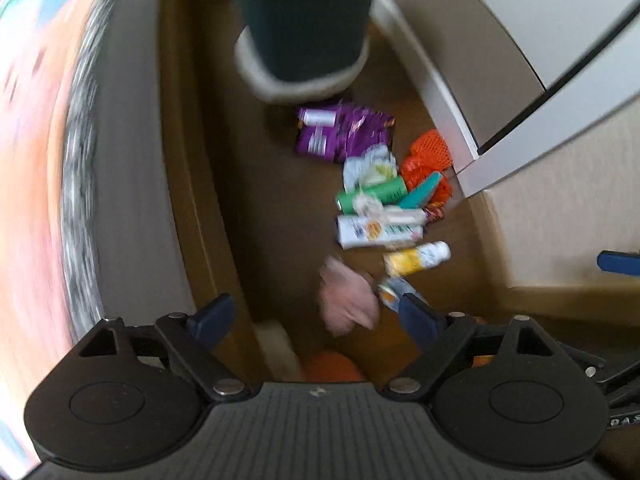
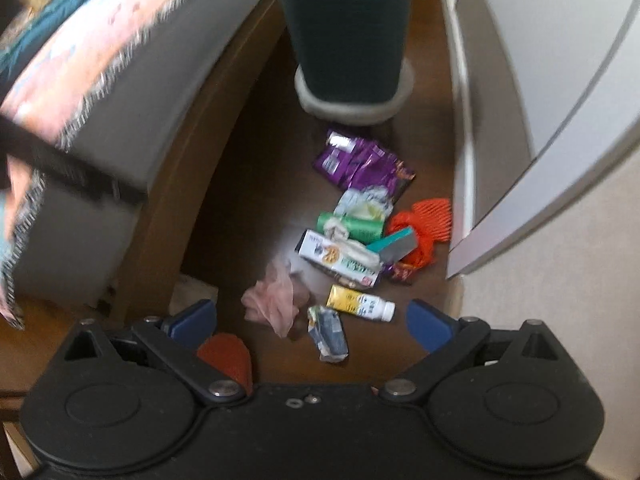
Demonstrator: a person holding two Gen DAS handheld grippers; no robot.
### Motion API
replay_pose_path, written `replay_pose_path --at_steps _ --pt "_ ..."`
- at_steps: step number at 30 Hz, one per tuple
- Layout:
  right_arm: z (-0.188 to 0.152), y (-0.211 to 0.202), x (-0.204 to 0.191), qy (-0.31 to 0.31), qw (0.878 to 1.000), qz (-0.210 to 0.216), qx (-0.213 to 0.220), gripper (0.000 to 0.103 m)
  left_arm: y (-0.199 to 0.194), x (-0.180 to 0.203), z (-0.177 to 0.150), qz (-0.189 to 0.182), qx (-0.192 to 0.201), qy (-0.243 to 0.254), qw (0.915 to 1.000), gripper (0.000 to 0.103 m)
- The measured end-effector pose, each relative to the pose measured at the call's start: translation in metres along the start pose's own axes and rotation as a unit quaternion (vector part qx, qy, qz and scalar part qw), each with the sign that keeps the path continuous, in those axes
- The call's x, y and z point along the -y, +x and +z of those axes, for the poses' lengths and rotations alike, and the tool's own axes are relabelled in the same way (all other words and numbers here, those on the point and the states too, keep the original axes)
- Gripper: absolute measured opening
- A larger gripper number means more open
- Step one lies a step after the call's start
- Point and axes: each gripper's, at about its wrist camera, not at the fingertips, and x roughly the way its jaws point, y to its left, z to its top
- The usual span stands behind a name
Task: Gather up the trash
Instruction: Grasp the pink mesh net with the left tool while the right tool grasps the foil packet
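Currently, left tool (image 1: 316, 316): hanging over the brown wooden floor (image 1: 280, 208) with its blue-padded fingers spread apart, grasping nothing.
Right tool (image 2: 312, 320): likewise released, its jaws standing wide and nothing lying between them.
Bin: a dark green plastic waste bin (image 2: 346, 28) is standing on a pale round base (image 2: 352, 106) at the far end of the floor strip, between the bed frame and the white wall panel.
Trash pile: lying on the floor just in front of the bin, nearer the wall side than the bed side.
Farthest piece: a crumpled purple foil wrapper (image 2: 364, 162) is sitting just beside the bin base.
Middle pieces: a crinkled white plastic wrapper (image 2: 366, 202), a green cylindrical can (image 2: 356, 228), a teal-and-grey box (image 2: 394, 244) and a white printed carton (image 2: 340, 260) are touching or overlapping one another; an orange mesh net bag (image 2: 424, 224) is lying at the wall side of them.
Nearest pieces: a yellow-and-white small bottle (image 2: 360, 302), a crushed blue-grey carton (image 2: 328, 332) and a crumpled pink tissue (image 2: 272, 300) are lying near the tool fingertips, with a red-orange object (image 2: 226, 354) partly hidden behind the right tool's left finger.
Bed: a mattress with a patterned pink and teal cover (image 2: 80, 48) is bordering the floor's left edge.
Sharpness: both views are showing motion blur.
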Motion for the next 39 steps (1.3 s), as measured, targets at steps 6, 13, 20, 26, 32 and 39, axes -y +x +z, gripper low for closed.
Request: replay_pose_path --at_steps 6,13,20,26,32,39 --pt "0.01 0.069 0.004 -0.036 0.999 0.011 -0.012 0.101 0.051 0.01 0.062 -0.022 0.055 0.094 0.9938 0.09" --pt "0.002 0.183 0.02 -0.037 0.998 0.018 -0.042 0.101 0.206 0.047 0.039 -0.021 -0.015 0.025 0.9994 0.09" --pt "-0.043 0.311 0.026 -0.066 0.993 0.022 -0.094 0.1 0.358 0.047 -0.02 -0.004 -0.111 -0.02 0.9936 0.09" --pt "-0.072 0.385 0.031 -0.081 0.989 0.021 -0.119 0.094 0.437 0.035 -0.051 -0.017 -0.15 -0.101 0.9834 0.09" --pt "-0.089 0.421 0.028 -0.102 0.985 0.014 -0.141 0.056 0.467 0.042 -0.063 -0.029 -0.154 -0.083 0.9841 0.089" --pt "-0.092 0.411 0.024 -0.09 0.987 0.013 -0.133 0.024 0.469 0.03 -0.067 -0.037 -0.163 -0.108 0.9801 0.044"
